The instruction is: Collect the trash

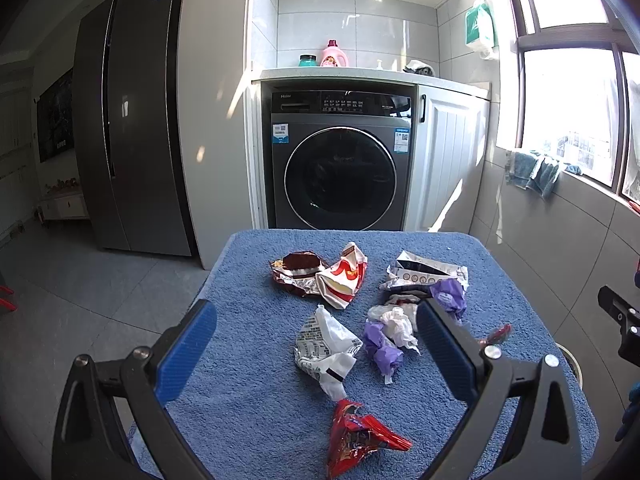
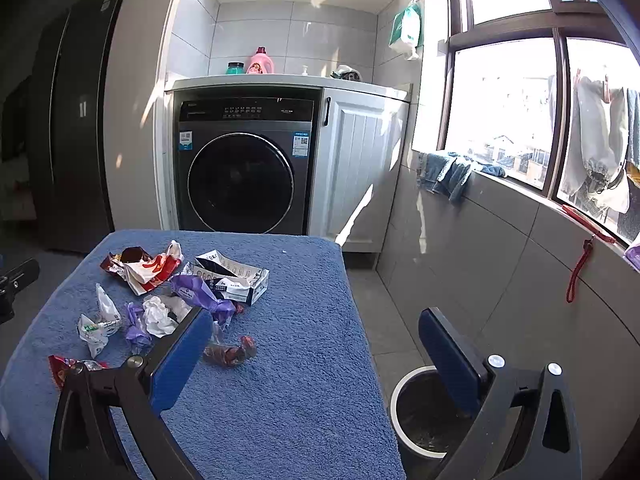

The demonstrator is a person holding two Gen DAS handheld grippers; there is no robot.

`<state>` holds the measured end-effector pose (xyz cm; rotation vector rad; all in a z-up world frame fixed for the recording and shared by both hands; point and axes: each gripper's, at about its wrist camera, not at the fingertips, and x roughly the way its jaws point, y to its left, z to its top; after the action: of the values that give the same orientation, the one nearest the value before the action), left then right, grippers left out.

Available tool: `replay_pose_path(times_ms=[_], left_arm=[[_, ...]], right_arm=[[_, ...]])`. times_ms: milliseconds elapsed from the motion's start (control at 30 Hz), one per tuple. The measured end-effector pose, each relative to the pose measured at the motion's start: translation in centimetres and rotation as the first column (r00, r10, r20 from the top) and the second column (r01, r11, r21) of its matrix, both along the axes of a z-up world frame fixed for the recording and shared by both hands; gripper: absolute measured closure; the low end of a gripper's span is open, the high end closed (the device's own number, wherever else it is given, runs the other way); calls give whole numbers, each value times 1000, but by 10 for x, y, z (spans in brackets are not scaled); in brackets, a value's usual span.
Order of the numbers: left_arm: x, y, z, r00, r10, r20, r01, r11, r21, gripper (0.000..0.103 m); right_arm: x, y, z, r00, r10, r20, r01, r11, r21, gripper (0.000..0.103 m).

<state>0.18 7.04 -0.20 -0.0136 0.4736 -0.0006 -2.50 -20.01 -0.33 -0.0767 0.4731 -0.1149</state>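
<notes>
Several crumpled wrappers lie on a blue towel-covered table [image 1: 256, 420]: a white printed wrapper [image 1: 324, 348], a red foil wrapper [image 1: 358, 436], purple and white wrappers [image 1: 386, 344], a red-and-white wrapper [image 1: 340, 276] and a white carton [image 1: 424, 272]. My left gripper [image 1: 316, 344] is open and empty above the pile. My right gripper [image 2: 316, 344] is open and empty over the table's right edge [image 2: 360, 320]. A small brown-red candy wrapper [image 2: 230, 352] lies near its left finger. A dark bin with a white rim [image 2: 424, 412] stands on the floor right of the table.
A washing machine [image 1: 340, 160] and white cabinet [image 1: 448, 152] stand behind the table. A grey fridge [image 1: 128, 120] is at the left. A tiled wall and window sill with blue cloths [image 2: 452, 176] run along the right.
</notes>
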Motion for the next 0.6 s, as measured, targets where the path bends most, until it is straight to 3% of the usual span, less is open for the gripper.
replay_pose_path(times_ms=[300,600], left_arm=[[-11,4,5,999,-28,31,29,999,-29,2],[-7,21,-6,998,-62,-6,61,995,-80,2]], right_arm=[[-12,15,12,1000,9,11,-9,999,-37,0],[-2,30,4,996,70,-45,-72,997,-36,0]])
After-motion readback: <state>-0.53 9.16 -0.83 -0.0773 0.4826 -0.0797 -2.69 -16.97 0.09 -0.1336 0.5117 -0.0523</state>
